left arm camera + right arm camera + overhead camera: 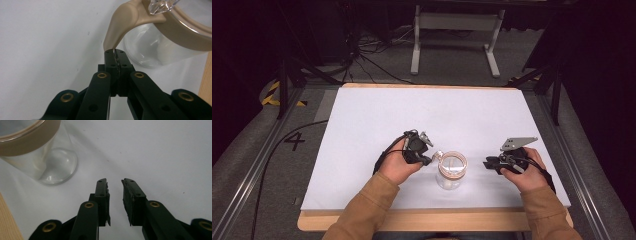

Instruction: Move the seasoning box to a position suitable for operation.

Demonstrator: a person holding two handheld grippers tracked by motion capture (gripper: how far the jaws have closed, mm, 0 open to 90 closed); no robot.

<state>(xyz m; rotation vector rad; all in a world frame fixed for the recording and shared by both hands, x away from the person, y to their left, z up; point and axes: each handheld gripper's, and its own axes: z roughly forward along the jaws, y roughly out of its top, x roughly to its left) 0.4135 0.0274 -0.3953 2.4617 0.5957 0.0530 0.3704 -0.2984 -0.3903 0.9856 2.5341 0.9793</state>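
The left hand-held gripper [115, 53] is clamped on the tan lid tab [117, 30] of the glass jar [451, 172], which stands near the desk's [377, 110] front edge. The right hand-held gripper [115, 185], jaws parted and empty, waits beside it. Likely next: steady the jar, peel the lid off.

Gripper [116, 53] shut w/ jar [160, 47] just beyond.

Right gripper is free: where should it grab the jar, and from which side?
Likely the glass wall just below the tan lid, from the jar's right. The jar stands upright, that side is bare, and the left gripper already pinches the lid's tab. The right gripper is open and apart from it.
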